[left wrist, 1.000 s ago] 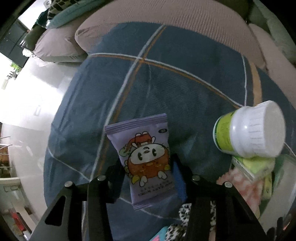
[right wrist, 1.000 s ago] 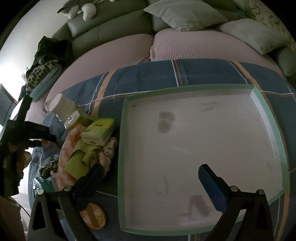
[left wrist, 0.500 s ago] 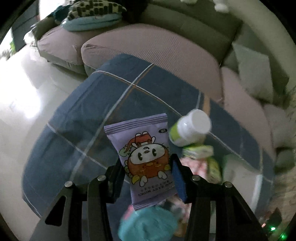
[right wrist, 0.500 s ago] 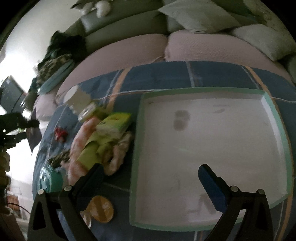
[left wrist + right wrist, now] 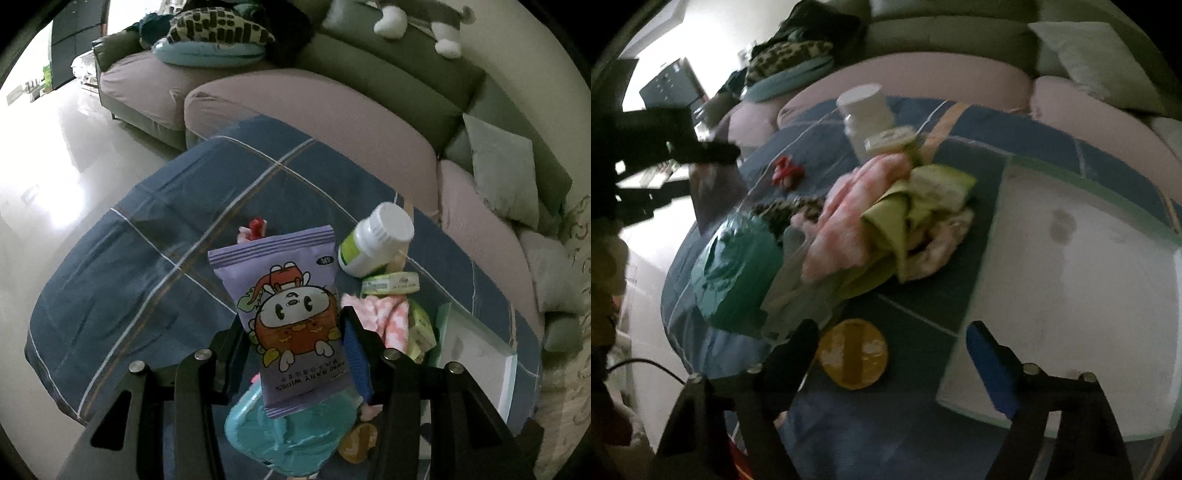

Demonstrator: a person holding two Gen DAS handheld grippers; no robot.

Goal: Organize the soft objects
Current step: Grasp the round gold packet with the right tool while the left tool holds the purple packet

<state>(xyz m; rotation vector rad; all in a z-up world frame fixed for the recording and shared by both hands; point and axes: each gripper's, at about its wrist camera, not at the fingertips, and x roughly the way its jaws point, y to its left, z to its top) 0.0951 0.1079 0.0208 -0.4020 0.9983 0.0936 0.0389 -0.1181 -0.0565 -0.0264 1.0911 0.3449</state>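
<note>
My left gripper (image 5: 295, 332) is shut on a purple pack of baby wipes (image 5: 291, 306) and holds it high above the blue checked table (image 5: 147, 258). My right gripper (image 5: 890, 343) is open and empty, low over the table's front edge, between a yellow round disc (image 5: 853, 354) and the white green-rimmed tray (image 5: 1071, 280). A pile of pink and green cloths (image 5: 882, 218) lies left of the tray; it also shows in the left wrist view (image 5: 388, 317). A teal soft pack (image 5: 735, 273) lies at the pile's left. The left gripper (image 5: 683, 147) also shows at the far left.
A white bottle with a green label (image 5: 373, 240) lies at the back of the pile, with a small green box (image 5: 391, 284) beside it. A small red object (image 5: 786, 171) lies on the cloth. A pink and green sofa (image 5: 332, 99) with cushions curves behind the table.
My left gripper has risen and pulled back with the wipes pack, so more of the table shows. My right gripper has swung left from over the tray toward the cloth pile.
</note>
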